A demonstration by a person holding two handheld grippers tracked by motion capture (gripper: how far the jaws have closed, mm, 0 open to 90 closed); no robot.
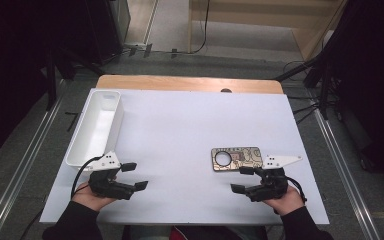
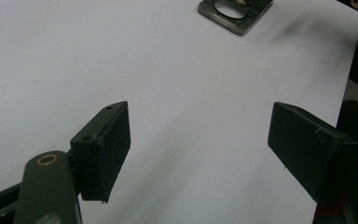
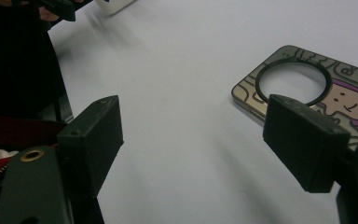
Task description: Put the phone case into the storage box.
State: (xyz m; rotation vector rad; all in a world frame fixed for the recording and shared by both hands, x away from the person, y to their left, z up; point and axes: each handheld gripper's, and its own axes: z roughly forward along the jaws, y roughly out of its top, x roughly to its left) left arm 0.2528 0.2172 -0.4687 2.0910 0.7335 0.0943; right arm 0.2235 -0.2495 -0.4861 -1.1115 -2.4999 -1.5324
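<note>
high view: a flat white sheet (image 1: 180, 145) covers most of a wooden desk (image 1: 190, 83), whose bare wood shows as a strip along the far edge. landmark: the phone case (image 1: 236, 158), a thin rounded rectangle with a matt printed cartoon pattern and a round camera cut-out, lying flat on the sheet right of centre.

far to the left of the case, a long, narrow white plastic bin (image 1: 96, 127) with smooth upright walls sits along the sheet's left edge, empty inside.

the right gripper (image 1: 242, 179) is just beside the near edge of the case, not touching it; its jaws are spread apart with nothing between them. in the right gripper view one black block-shaped jaw overlaps the case's near corner, contact not discernible.

the left gripper (image 1: 135, 176) is well to the left of the case, near the bin's near end; its jaws are likewise spread and empty.

between the case and the bin the sheet is bare, as is the area beyond the case toward the far edge.
</note>
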